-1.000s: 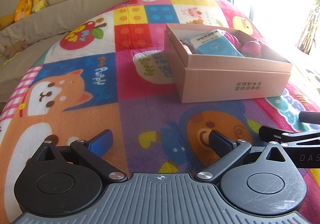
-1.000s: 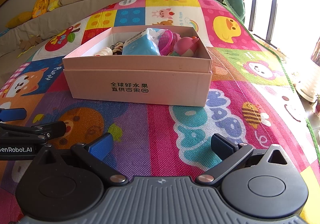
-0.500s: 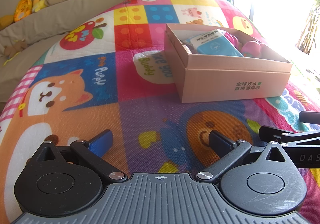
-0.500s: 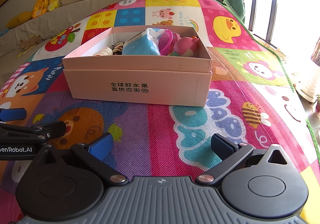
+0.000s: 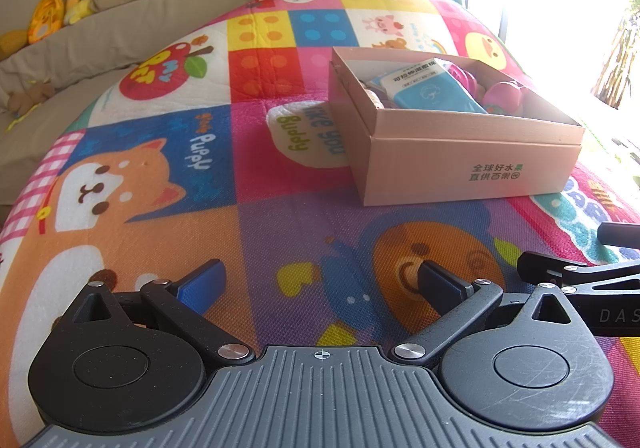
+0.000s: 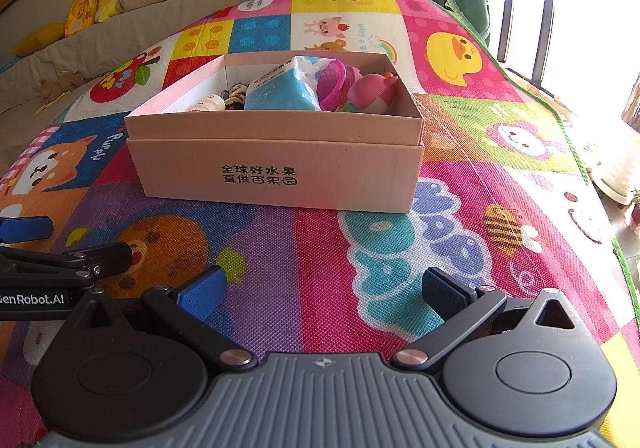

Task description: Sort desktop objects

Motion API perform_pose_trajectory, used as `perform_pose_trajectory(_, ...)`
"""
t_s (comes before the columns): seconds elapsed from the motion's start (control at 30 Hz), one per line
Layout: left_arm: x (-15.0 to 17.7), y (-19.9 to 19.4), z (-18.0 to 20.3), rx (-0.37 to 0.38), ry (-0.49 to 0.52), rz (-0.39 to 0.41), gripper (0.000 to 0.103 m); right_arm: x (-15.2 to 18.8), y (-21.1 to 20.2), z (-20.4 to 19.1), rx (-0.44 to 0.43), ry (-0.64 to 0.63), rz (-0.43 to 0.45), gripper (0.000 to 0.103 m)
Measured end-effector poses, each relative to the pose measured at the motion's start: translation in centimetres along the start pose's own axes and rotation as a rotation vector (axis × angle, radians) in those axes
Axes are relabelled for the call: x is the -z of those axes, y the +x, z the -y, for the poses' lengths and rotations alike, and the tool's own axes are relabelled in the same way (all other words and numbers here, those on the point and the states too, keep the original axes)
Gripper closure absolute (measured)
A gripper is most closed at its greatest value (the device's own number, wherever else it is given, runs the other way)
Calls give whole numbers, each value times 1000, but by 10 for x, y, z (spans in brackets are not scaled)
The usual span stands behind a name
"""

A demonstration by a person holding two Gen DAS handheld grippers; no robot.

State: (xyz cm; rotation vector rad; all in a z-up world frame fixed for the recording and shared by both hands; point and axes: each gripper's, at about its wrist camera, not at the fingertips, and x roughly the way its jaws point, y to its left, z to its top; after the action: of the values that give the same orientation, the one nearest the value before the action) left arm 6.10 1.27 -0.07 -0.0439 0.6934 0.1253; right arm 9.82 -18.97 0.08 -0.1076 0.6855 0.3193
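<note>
The box (image 5: 460, 151) of sorted things sits on the play mat (image 5: 160, 167), ahead and to the right of the left claw (image 5: 320, 288). That claw is released, fingers spread wide and nothing between them, low over the mat and well apart from the box. Inside, a blue packet (image 5: 428, 87) lies slanted over the other things, with a pink toy (image 5: 502, 95) beside it. The packet looks soft and light — probably crinkly film that would slip, so a pinch at an edge should suit it best.

From the right wrist, the box (image 6: 280, 167) stands straight ahead of the right claw (image 6: 324, 294), which is likewise released and empty. The blue packet (image 6: 280, 91) sits mid-box; a pink basket (image 6: 332, 83) and the pink toy (image 6: 372, 93) crowd the right end, a small white bottle (image 6: 210, 103) the left. The box is thin cardboard, likely light and easily dented — its walls would flex if squeezed. The toys look like hard plastic, rounded, likely to roll out of a shallow grip.
</note>
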Motion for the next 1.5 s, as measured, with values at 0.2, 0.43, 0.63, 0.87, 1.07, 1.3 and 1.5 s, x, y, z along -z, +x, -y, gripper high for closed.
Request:
perform_pose_trajectory(0.2,0,0,0,0,0,0,0,0,0,0,0,0,0,0)
perform_pose_trajectory(0.43,0,0,0,0,0,0,0,0,0,0,0,0,0,0)
perform_pose_trajectory(0.63,0,0,1,-3,5,0,0,0,0,0,0,0,0,0)
perform_pose_trajectory(0.87,0,0,1,-4,6,0,0,0,0,0,0,0,0,0)
perform_pose_trajectory(1.07,-1,-1,-1,3,-1,0,0,0,0,0,0,0,0,0)
perform_pose_trajectory(1.3,3,-13,-3,15,21,-61,0,0,0,0,0,1,0,0)
perform_pose_trajectory(1.5,11,-23,-4,-13,-20,-73,0,0,0,0,0,0,0,0)
